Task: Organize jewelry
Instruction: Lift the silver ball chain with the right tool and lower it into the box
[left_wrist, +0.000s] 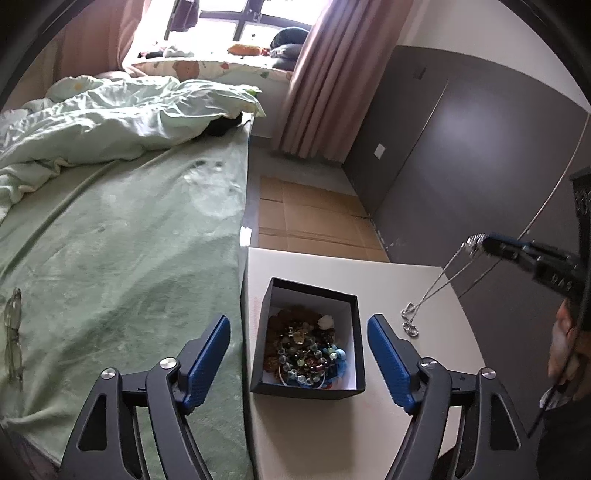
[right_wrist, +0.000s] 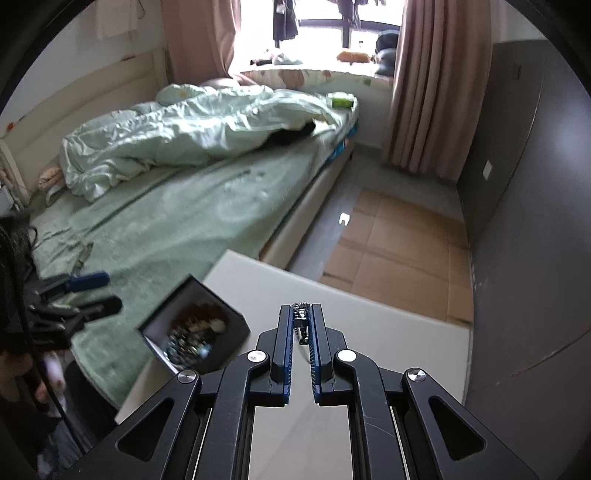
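The left hand-held gripper (left_wrist: 298, 350) hung wide open and empty, straddling the black jewelry box (left_wrist: 308, 341) on the white bench (left_wrist: 424, 354). To the right, the right hand-held gripper (right_wrist: 300, 322) pinched a silver necklace (left_wrist: 436, 284) whose pendant end touched the bench just beside the box; its clasp was hard to make out.

A black box (left_wrist: 306, 339) heaped with beads is sitting near the left edge of a white table (left_wrist: 380, 273), walls standing upright. Bare tabletop is lying open to its far side and right. A silver chain (left_wrist: 436, 284) is hanging taut from the right gripper (left_wrist: 480, 243) down to the tabletop, crossing the open room right of the box. A green bed (left_wrist: 122, 240) is bordering the table's left.
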